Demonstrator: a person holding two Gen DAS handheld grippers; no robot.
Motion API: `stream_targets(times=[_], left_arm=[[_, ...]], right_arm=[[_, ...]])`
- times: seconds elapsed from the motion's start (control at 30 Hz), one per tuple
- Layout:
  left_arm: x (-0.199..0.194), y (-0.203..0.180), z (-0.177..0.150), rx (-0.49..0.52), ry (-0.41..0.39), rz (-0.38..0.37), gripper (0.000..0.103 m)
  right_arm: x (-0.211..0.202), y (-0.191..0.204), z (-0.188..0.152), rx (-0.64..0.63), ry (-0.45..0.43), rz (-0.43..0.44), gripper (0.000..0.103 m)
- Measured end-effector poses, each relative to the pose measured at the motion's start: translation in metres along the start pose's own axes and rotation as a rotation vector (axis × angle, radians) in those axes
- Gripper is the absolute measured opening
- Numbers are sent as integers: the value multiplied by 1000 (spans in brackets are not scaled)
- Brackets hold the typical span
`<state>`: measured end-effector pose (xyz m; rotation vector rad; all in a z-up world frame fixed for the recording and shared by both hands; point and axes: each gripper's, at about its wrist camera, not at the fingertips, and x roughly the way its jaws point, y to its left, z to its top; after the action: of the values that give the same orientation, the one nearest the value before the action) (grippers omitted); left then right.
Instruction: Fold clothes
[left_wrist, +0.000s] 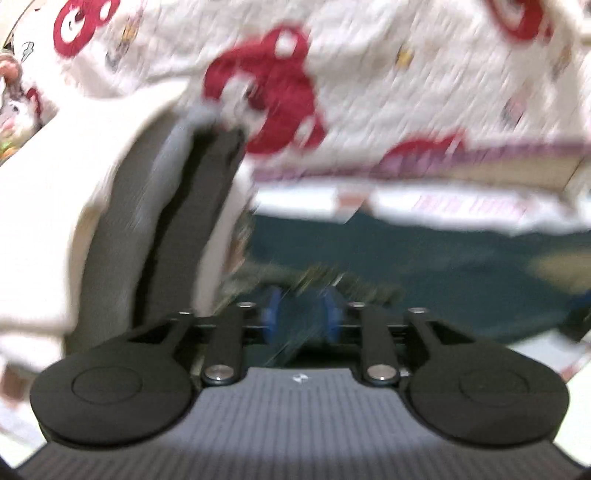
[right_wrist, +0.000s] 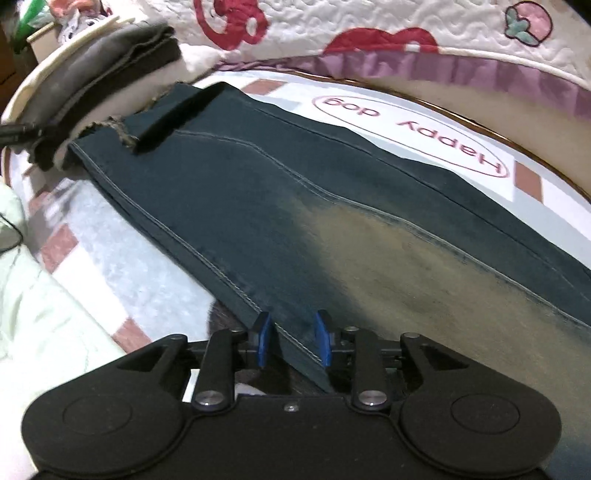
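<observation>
Dark blue jeans (right_wrist: 295, 206) with a faded tan patch lie stretched flat on the bed, legs running away to a frayed hem at the far left. My right gripper (right_wrist: 291, 343) has its blue pads either side of the jeans' near edge, with a gap showing. In the blurred left wrist view, my left gripper (left_wrist: 301, 314) has its blue pads around the frayed denim hem (left_wrist: 314, 277); the blur hides whether they pinch it. The jeans (left_wrist: 443, 258) spread beyond it.
A folded grey and white garment stack (right_wrist: 110, 55) lies at the far left past the hem; it also shows in the left wrist view (left_wrist: 177, 221). A white quilt with red prints (right_wrist: 369, 22) lines the back. The sheet (right_wrist: 406, 118) reads "Happy dog". Pale bedding (right_wrist: 37, 295) lies at left.
</observation>
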<state>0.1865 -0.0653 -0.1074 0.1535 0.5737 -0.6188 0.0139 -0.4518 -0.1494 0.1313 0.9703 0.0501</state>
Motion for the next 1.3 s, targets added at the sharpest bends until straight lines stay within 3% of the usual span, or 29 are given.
stream_targets(times=[0.1, 0.2, 0.33, 0.4, 0.5, 0.53, 0.57, 0.6, 0.63, 0.7, 0.8, 0.83, 0.87, 0.93, 1.0, 1.07, 1.2, 1.3], left_arm=[[24, -21, 6, 23, 4, -50, 59], [70, -60, 10, 228, 98, -13, 67], [129, -87, 5, 404, 247, 94, 70], [152, -88, 3, 454, 309, 126, 76], [159, -80, 9, 470, 320, 121, 83], [161, -79, 11, 493, 325, 109, 78], [164, -79, 14, 517, 330, 96, 32], [166, -78, 17, 543, 335, 85, 7], [168, -78, 18, 581, 339, 81, 1], [167, -72, 27, 575, 324, 81, 0], [165, -55, 47, 496, 279, 113, 0], [162, -49, 55, 424, 266, 93, 0], [158, -43, 62, 351, 253, 72, 1], [157, -41, 69, 241, 262, 0, 14], [160, -48, 68, 166, 298, -95, 62], [166, -67, 55, 217, 306, -110, 68], [192, -100, 26, 395, 329, 7, 73], [203, -97, 24, 434, 334, 57, 73]], right_arm=[[1, 3, 0, -5, -18, 26, 37], [0, 0, 2, 10, -36, 91, 37], [-3, -10, 12, 65, -89, 162, 36], [-8, -29, 16, 103, -111, 124, 36], [-17, -61, 19, 163, -137, 41, 39], [-19, -72, 21, 183, -146, 13, 41], [-22, -83, 22, 203, -155, -15, 42], [-23, -93, 22, 217, -156, -43, 42], [-23, -102, 20, 224, -150, -70, 42], [-21, -116, 16, 221, -139, -123, 42], [-19, -127, 11, 205, -130, -179, 44], [-18, -131, 10, 201, -128, -193, 45], [-17, -133, 9, 202, -126, -197, 46], [-11, -136, 8, 210, -125, -191, 48], [-4, -133, 10, 202, -129, -190, 51], [3, -131, 15, 191, -140, -190, 56], [18, -129, 31, 158, -164, -232, 58], [28, -137, 42, 211, -176, -247, 59]])
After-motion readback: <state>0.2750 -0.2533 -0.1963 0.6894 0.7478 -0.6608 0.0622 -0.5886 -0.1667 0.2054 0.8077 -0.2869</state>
